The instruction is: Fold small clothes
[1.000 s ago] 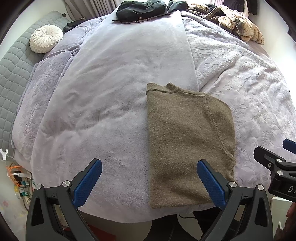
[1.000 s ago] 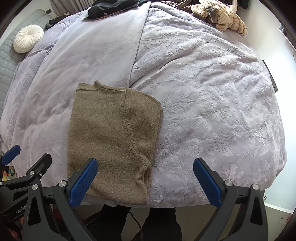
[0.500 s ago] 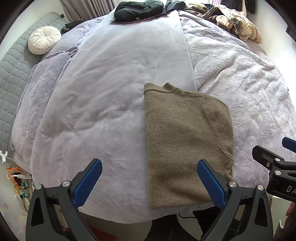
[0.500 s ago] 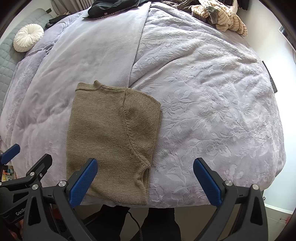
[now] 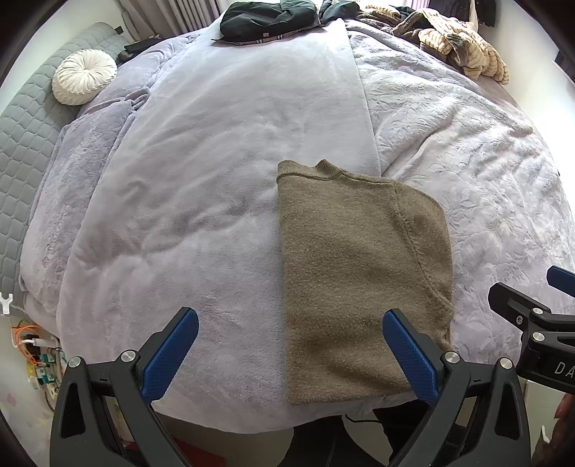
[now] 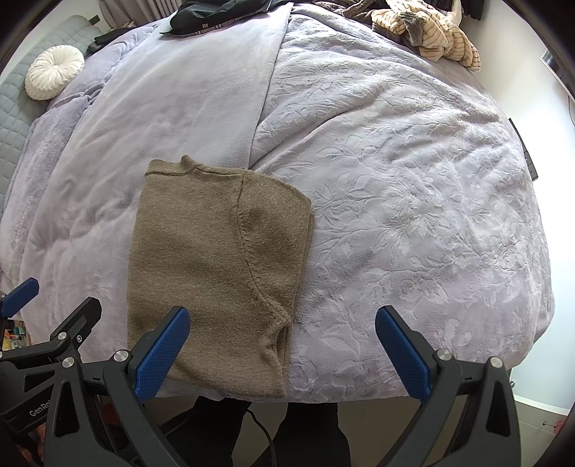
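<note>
Olive-brown knit sweater, folded lengthwise, lies flat on the lilac plush bedspread with its hem at the near edge. Left gripper hangs released and empty over the hem; right gripper likewise, just right of it. Looks soft, limp, light and grippy: pinch both hem corners, expect sag mid-span.

Wide bare stretches of the lavender blanket lie left of the folded brown sweater, and of the embossed quilt to its right. Obstacles sit only at the far edge: a round white cushion far left, dark clothes far centre, striped clothes far right.
</note>
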The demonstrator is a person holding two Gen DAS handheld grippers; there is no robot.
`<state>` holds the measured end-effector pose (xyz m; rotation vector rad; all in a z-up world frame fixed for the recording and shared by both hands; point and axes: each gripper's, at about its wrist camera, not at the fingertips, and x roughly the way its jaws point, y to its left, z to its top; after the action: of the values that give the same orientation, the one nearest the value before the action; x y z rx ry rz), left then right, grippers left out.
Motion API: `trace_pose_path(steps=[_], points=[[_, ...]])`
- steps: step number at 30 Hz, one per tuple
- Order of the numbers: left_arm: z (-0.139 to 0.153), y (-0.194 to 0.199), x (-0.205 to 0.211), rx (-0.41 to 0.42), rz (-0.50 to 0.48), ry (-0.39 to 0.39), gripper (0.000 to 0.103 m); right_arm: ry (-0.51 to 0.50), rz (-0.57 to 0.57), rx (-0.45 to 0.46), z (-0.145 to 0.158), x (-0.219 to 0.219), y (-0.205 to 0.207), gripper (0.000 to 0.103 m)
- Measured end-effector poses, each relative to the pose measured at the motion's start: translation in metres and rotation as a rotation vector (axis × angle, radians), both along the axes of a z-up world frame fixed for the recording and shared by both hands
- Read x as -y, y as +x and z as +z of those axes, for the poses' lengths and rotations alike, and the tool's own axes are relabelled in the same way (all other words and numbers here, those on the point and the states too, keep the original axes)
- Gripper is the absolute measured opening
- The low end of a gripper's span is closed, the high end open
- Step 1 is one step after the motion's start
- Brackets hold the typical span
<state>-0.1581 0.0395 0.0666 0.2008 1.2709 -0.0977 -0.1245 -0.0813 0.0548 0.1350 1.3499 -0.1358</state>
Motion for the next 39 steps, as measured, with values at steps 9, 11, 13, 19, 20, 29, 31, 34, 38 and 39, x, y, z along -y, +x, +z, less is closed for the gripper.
trace_pose_path(steps=[9,11,13,19,20,29,31,34,38,39], points=[[-0.0003,0.0011,0.0008,-0.001,0.0,0.001,0.103,0.0,0.004,-0.001,-0.0009,0.0018,0.0015,0.103],[-0.0001,0.0004,0.001,0.0,0.001,0.001,0.103,-0.001,0.003,-0.002,-0.0011,0.002,0.0016,0.103],[-0.0005,0.001,0.0008,-0.002,0.0,0.001,0.103,-0.001,0.002,-0.001,-0.001,0.0008,0.0016,0.103],[-0.0025,0.0051,-0.0021,-0.01,-0.003,-0.003,0.103,-0.002,0.003,-0.007,-0.004,0.0029,0.0034,0.103],[-0.0023,0.0055,-0.0025,-0.01,-0.003,-0.004,0.103,-0.002,0.003,-0.008,-0.0045,0.0035,0.0029,0.103],[-0.0021,0.0057,-0.0021,-0.01,-0.004,-0.004,0.103,-0.004,0.004,-0.01,-0.0053,0.002,0.0029,0.103],[-0.0021,0.006,-0.0024,-0.009,-0.004,-0.009,0.103,-0.003,0.005,-0.01,-0.0051,0.001,0.0033,0.103],[0.0002,0.0057,-0.0014,0.006,-0.009,-0.018,0.103,-0.002,0.006,-0.013,-0.0074,0.0021,0.0027,0.103],[0.0006,0.0062,0.0021,0.012,-0.022,-0.018,0.103,0.005,-0.001,-0.017,-0.0093,0.0047,0.0022,0.103],[0.0006,0.0062,0.0025,0.01,-0.025,-0.015,0.103,0.004,0.001,-0.017,-0.0087,0.0048,0.004,0.103]])
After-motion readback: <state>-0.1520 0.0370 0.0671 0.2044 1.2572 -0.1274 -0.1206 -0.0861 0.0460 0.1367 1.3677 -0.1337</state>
